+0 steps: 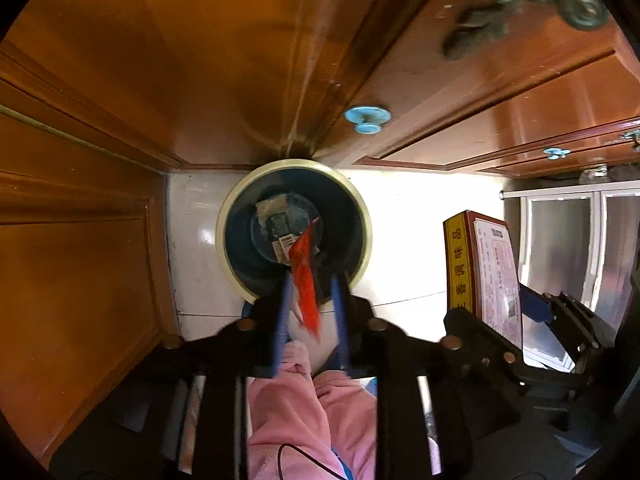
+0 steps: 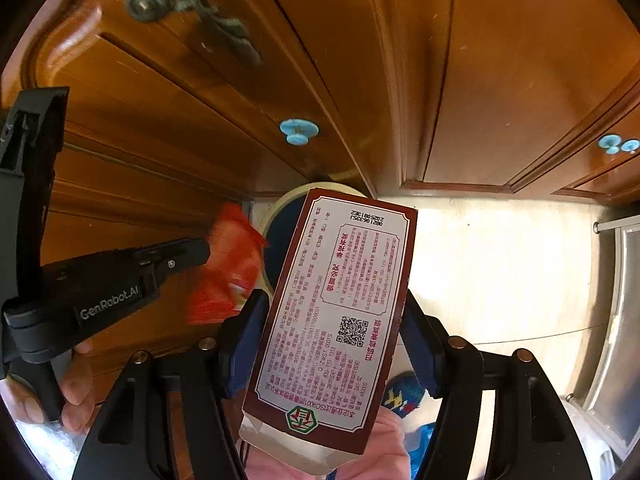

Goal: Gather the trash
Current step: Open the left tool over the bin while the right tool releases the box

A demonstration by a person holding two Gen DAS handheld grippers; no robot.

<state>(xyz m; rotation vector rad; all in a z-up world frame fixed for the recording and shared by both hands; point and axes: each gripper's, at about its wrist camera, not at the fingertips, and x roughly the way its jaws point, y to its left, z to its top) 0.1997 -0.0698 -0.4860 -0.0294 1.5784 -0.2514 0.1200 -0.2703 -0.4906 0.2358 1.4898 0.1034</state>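
Seen from straight above, a round trash bin (image 1: 240,276) with a cream rim and dark blue inside stands on the floor, with scraps lying in its bottom. My left gripper (image 1: 311,282) hangs over it, jaws slightly apart. A red wrapper (image 1: 306,276) sits blurred and loose between its blue fingers (image 1: 283,312), with a gap on the right side. In the right wrist view the same wrapper (image 2: 230,268) shows beside the left gripper (image 2: 202,254) and the bin's rim (image 2: 280,210). My right gripper (image 2: 332,320) is shut on a maroon printed carton (image 2: 332,304), also visible as the carton (image 1: 496,276) in the left view.
Wooden cabinet doors (image 1: 160,80) with light blue knobs (image 1: 367,118) rise behind the bin. A white tiled floor (image 2: 500,272) spreads to the right, ending at a glass-panelled frame (image 1: 560,240). Pink clothing (image 1: 304,412) and a blue slipper (image 2: 402,394) show below the grippers.
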